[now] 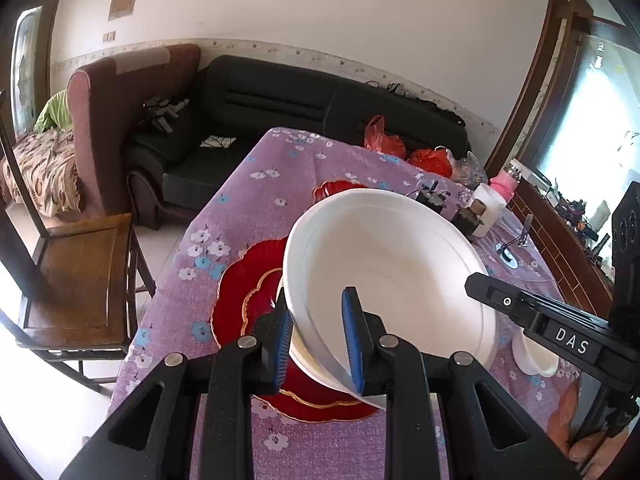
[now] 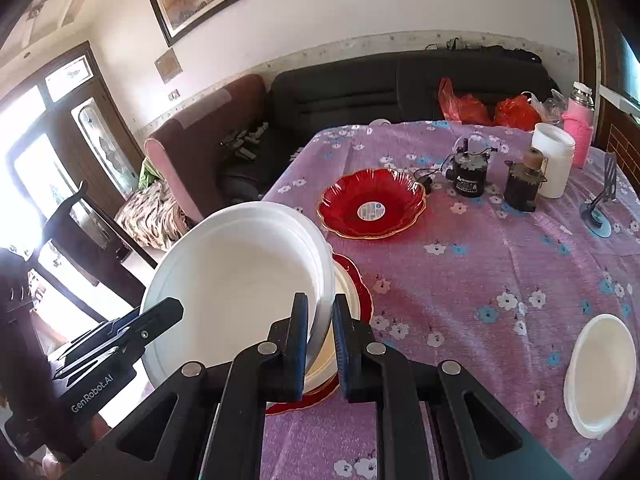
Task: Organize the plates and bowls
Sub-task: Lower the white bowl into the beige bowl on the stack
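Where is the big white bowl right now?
The white bowl is held tilted between both hand-held grippers, above the red plate near the table's left edge.

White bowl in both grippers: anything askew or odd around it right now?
The white bowl is tilted, both grippers clamped on opposite rim edges, above the red plate, which already holds a cream dish. Odd for a dish table: two small motors sit near the far red plate. No spills visible.

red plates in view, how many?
2. One red plate sits alone toward the table's far side. The other red plate lies near the front edge, under the white bowl that both grippers hold. More could be hidden beneath that bowl.
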`<move>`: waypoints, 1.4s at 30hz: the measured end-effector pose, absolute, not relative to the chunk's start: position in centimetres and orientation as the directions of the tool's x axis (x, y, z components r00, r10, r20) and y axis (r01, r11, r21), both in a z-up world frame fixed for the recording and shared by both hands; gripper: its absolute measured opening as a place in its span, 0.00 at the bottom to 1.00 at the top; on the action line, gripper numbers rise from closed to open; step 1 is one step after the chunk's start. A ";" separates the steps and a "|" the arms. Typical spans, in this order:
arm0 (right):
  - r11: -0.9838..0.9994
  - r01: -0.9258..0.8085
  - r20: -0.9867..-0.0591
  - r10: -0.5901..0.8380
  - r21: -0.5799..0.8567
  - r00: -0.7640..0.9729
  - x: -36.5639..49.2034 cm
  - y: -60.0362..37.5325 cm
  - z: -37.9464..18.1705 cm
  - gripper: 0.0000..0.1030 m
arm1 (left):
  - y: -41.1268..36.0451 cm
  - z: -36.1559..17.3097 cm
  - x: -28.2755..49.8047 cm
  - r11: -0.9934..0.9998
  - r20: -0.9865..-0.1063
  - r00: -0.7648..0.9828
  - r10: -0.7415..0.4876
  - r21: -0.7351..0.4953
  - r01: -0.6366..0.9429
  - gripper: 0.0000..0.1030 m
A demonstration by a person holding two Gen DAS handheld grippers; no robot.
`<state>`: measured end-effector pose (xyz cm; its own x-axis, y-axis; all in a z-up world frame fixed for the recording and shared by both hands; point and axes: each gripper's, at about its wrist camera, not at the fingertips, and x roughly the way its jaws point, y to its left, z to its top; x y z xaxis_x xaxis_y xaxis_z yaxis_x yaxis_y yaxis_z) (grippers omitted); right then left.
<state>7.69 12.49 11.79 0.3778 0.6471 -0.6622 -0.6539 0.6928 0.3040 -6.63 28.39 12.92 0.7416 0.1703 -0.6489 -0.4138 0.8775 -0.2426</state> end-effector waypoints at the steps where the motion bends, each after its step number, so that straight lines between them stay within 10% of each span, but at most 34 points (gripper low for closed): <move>1: 0.694 -0.652 -0.667 0.645 0.306 0.374 7.9 12.6 11.5 0.13 | 28.5 12.8 -6.3 0.876 -0.651 0.740 0.169 -0.245 -0.415 0.22; 42: 0.715 -0.628 -0.723 0.605 0.309 0.333 9.6 13.6 8.0 0.14 | 28.9 10.1 -4.7 0.866 -0.695 0.702 0.157 -0.245 -0.436 0.21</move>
<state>9.62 13.58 8.03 0.3332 0.6050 -0.7231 -0.6275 0.7147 0.3089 -4.74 28.86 10.07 0.7021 0.1570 -0.6946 -0.4360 0.8660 -0.2448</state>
